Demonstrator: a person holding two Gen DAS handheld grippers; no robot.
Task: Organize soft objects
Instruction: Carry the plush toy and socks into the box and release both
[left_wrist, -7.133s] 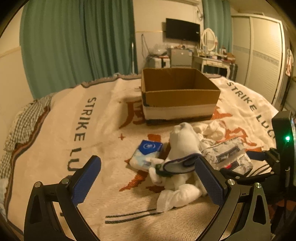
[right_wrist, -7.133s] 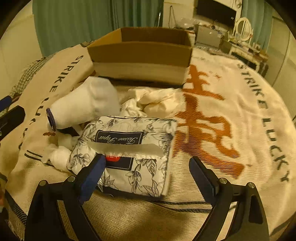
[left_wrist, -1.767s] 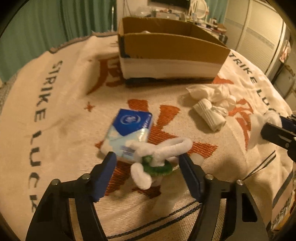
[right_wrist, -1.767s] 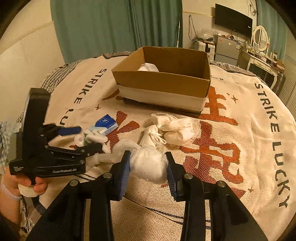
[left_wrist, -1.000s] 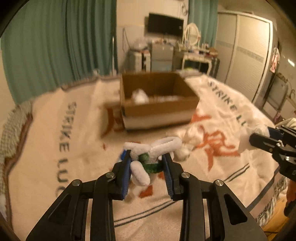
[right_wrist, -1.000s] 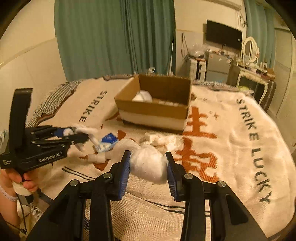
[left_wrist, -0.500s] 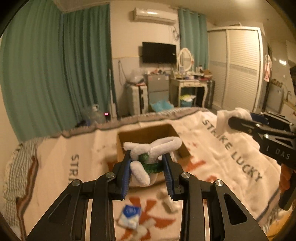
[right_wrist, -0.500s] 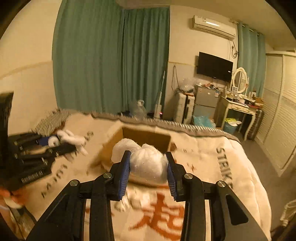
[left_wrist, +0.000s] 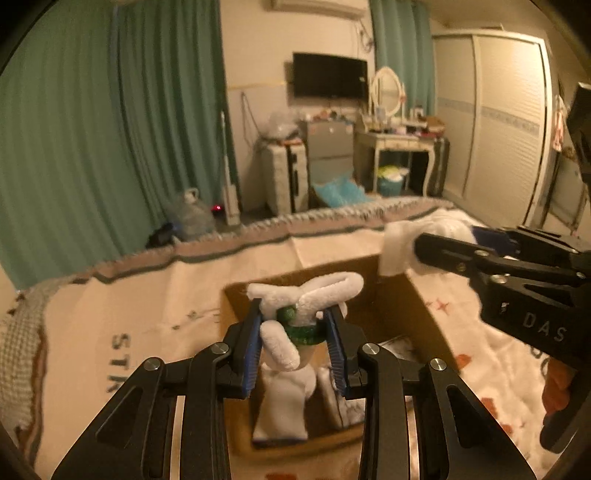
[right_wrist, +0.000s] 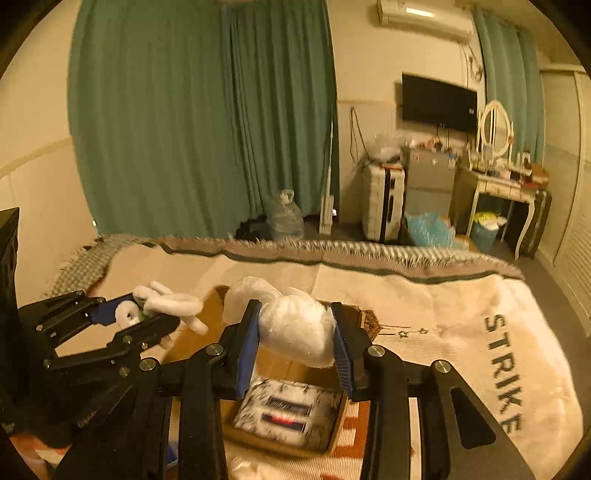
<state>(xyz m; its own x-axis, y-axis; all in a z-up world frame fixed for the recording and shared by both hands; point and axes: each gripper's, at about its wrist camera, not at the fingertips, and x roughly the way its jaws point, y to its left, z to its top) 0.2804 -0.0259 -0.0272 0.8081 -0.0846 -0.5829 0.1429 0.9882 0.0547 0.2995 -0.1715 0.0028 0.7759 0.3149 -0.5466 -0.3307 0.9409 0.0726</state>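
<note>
My left gripper (left_wrist: 295, 325) is shut on a white plush toy with a green middle (left_wrist: 301, 306) and holds it above the open cardboard box (left_wrist: 424, 310). My right gripper (right_wrist: 295, 332) is shut on a white fluffy bundle (right_wrist: 295, 328), also above the box (right_wrist: 207, 306). Each gripper shows in the other's view: the right one with its bundle (left_wrist: 402, 240), the left one with its toy (right_wrist: 162, 302). Inside the box lie a white sock roll (left_wrist: 284, 410) and a floral tissue pack (right_wrist: 288, 410).
The box stands on a cream blanket (right_wrist: 461, 317) printed with "STRIKE" on a bed. Beyond the bed's far edge are green curtains (right_wrist: 184, 129), a water jug (right_wrist: 284, 218), a small fridge (right_wrist: 428, 184) and a dressing table (right_wrist: 506, 184).
Both grippers have moved forward with their loads and now hang over the box. The box interior now shows directly beneath the fingers in both views.
</note>
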